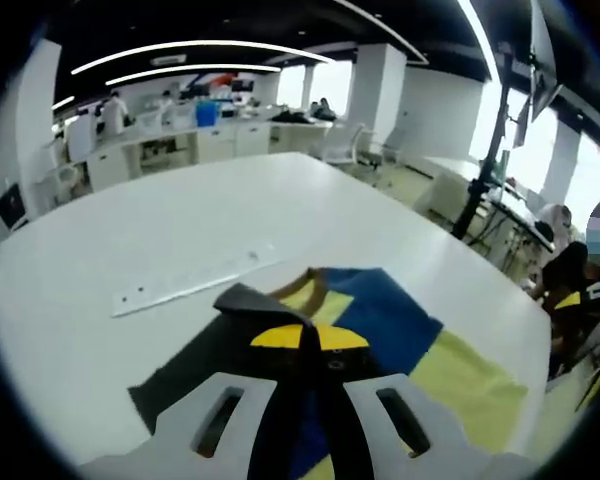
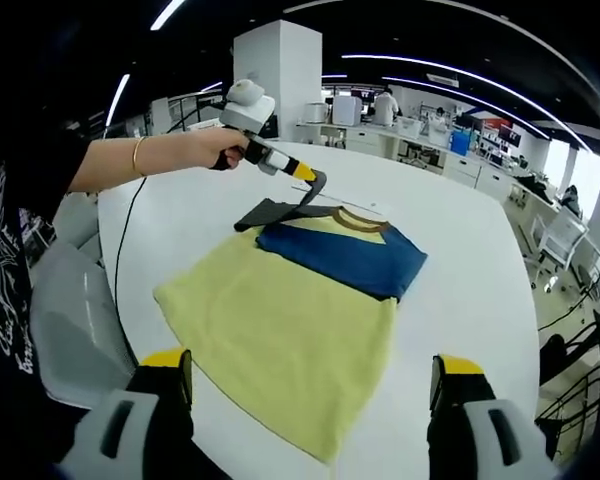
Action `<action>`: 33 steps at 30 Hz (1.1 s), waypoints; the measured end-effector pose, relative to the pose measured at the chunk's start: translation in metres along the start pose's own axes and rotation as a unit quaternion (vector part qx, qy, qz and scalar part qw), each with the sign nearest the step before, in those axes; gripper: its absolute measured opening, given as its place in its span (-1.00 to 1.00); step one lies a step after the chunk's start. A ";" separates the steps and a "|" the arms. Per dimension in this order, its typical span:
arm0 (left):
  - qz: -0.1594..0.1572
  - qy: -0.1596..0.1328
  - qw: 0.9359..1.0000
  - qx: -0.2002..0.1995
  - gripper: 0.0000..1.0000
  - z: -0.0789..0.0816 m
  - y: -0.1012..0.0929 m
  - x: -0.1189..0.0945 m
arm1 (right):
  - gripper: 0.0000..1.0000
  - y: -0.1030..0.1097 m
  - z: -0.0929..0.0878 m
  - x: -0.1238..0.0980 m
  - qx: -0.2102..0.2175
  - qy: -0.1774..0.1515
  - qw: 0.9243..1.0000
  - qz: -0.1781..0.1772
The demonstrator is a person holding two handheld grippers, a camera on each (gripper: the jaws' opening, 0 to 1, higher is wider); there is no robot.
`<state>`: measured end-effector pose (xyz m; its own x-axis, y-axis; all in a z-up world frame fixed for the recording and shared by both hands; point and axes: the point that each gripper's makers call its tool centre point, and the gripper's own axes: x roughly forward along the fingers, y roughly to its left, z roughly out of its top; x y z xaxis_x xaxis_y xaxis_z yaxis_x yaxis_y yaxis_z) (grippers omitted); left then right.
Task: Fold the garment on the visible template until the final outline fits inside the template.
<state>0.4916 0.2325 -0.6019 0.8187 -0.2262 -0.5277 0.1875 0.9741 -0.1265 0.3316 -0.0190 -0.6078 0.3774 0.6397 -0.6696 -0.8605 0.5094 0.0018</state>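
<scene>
A T-shirt (image 2: 280,320) with a yellow body, a blue chest band (image 2: 345,255) and a brown collar lies flat on the white table (image 2: 470,260). A hand holds my left gripper (image 2: 317,187), which is shut on the shirt's dark grey sleeve (image 2: 270,212) and lifts its end. From behind the left gripper (image 1: 310,338), the yellow-tipped jaws pinch the grey sleeve (image 1: 242,300), with the blue band (image 1: 385,315) to the right. My right gripper (image 2: 310,375) stands wide open just above the shirt's yellow hem, with nothing between its fingers.
A thin white strip (image 1: 195,285) lies on the table beyond the collar. A grey chair (image 2: 70,320) stands at the table's edge beside the person's arm (image 2: 150,155). Another person (image 1: 575,285) sits past the table's far edge. Desks and chairs fill the background.
</scene>
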 end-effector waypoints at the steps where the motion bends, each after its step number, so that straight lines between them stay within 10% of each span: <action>1: -0.003 0.000 1.000 0.004 -1.00 0.001 -0.003 0.002 | 0.99 0.000 -0.001 0.000 0.000 0.001 1.000 -0.001; 33: -0.060 -0.002 0.998 0.035 -1.00 0.018 -0.070 0.035 | 0.99 0.000 -0.012 0.002 0.009 0.012 1.000 0.001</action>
<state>0.5164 0.1564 -0.5966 0.7906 -0.3409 -0.5087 0.3218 0.9381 -0.1285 0.3283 -0.0249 -0.6180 0.3680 0.6268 -0.6868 -0.8547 0.5188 0.0155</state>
